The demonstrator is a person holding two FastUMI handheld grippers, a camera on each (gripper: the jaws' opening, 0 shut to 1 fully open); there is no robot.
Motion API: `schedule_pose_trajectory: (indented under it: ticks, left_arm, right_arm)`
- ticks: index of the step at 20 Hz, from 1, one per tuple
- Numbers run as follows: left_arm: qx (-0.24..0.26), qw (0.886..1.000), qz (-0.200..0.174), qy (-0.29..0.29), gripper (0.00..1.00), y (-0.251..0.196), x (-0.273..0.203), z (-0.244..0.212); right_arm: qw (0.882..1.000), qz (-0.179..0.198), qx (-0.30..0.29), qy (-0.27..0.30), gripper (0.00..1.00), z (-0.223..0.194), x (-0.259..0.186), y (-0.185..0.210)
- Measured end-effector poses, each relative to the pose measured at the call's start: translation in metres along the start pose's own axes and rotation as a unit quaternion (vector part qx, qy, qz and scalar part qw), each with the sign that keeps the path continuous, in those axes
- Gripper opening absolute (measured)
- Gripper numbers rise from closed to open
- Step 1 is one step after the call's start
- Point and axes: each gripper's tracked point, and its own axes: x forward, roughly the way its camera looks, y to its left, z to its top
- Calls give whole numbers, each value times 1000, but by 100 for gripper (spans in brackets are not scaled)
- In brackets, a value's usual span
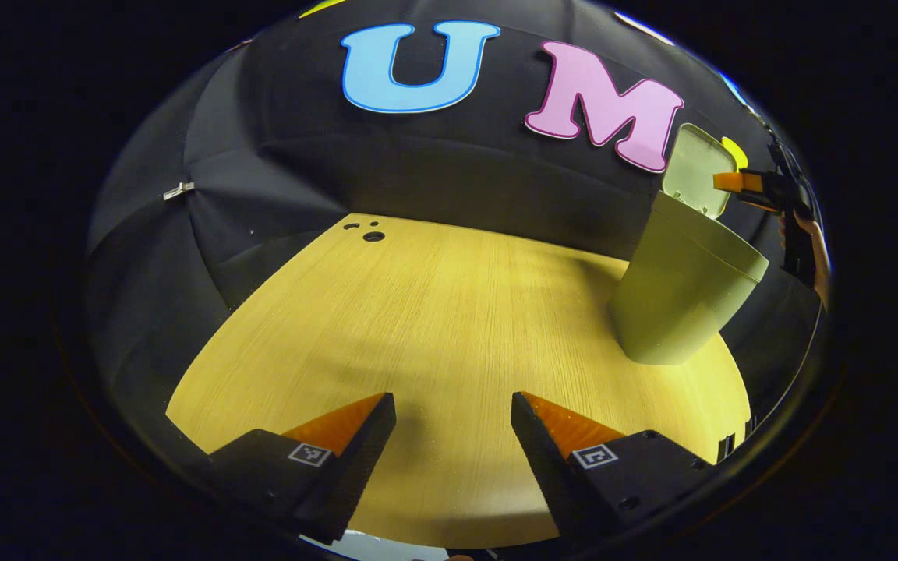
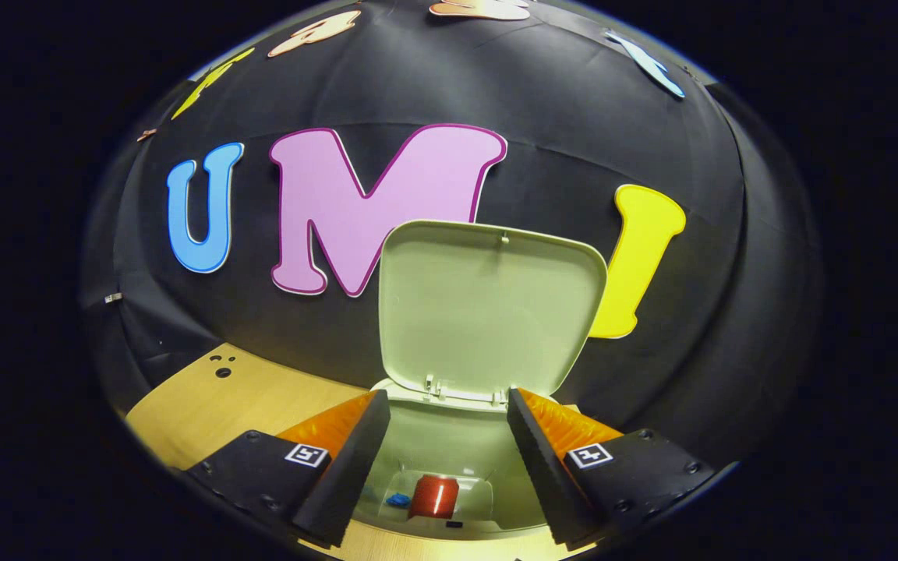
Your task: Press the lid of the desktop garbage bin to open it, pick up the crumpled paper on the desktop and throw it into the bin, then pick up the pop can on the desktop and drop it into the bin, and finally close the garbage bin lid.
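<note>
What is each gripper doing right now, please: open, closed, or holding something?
Left gripper: open, holding nothing, over the table.
Right gripper: open, holding nothing, above the open bin.

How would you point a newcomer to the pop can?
Start at the wooden table and find the pale green bin with its lid standing open. Look down inside: the can stands at the bottom, the red shiny thing beside a small blue scrap.
</note>
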Motion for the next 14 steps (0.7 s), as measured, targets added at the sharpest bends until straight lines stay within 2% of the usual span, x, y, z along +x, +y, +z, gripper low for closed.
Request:
schedule_pose_trajectory:
  ticks: [8, 14]
  left_arm:
    - [-11, 1000, 3, 3, 96, 0, 2, -4]
    - [-18, 1000, 8, 4, 96, 2, -4, -11]
  right_arm:
    - [993, -4, -7, -114, 97, 115, -23, -12]
    - [993, -8, 23, -112, 97, 145, -21, -21]
